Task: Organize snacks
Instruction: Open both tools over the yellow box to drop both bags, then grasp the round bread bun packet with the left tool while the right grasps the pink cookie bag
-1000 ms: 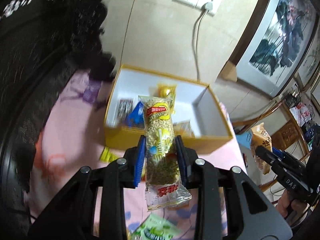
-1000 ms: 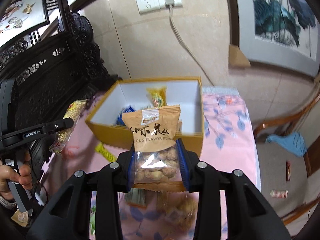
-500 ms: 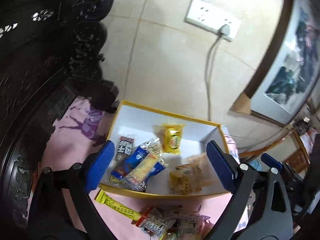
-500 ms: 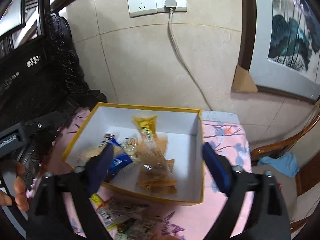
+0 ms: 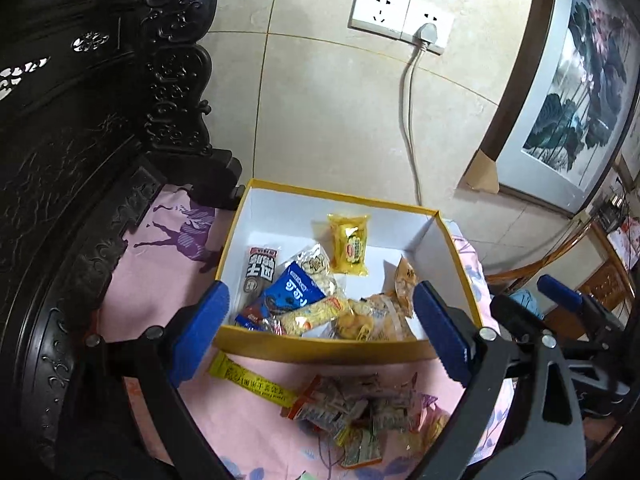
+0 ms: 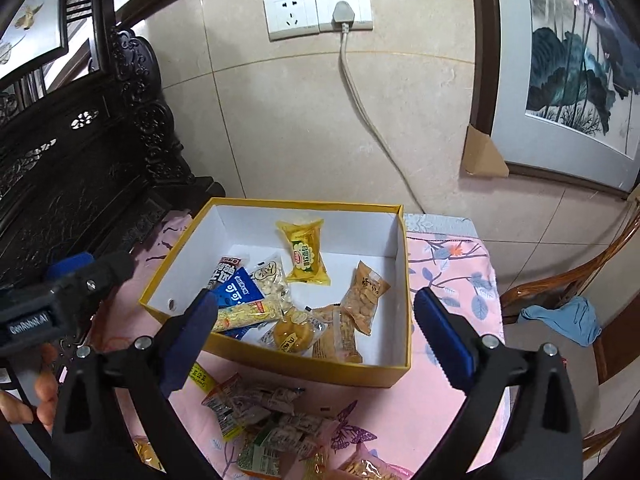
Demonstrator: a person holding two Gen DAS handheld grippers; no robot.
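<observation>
A yellow box [image 5: 320, 346] [image 6: 300, 364] with a white inside stands on the pink cloth and holds several snack packs. Among them are a yellow pack [image 5: 349, 244] [image 6: 304, 256], a blue biscuit pack [image 5: 294, 290] [image 6: 236, 292], a long grain bar pack [image 5: 316, 314] [image 6: 244, 314] and a brown nut pack [image 5: 404, 284] [image 6: 364, 296]. My left gripper [image 5: 320, 300] hangs open over the box's near left side, with nothing between its fingers. Over the near right side my right gripper [image 6: 316, 300] is also open and holds nothing.
A heap of loose snack packs [image 5: 352, 408] [image 6: 256, 404] and a yellow stick pack [image 5: 252, 380] lie on the cloth in front of the box. Dark carved furniture [image 5: 100, 140] stands at the left. A wooden chair with a blue cloth [image 6: 568, 316] is at the right.
Both grippers went from shut to wide open. The left let go of the grain bar pack and the right of the brown nut pack; both packs now lie in the box.
</observation>
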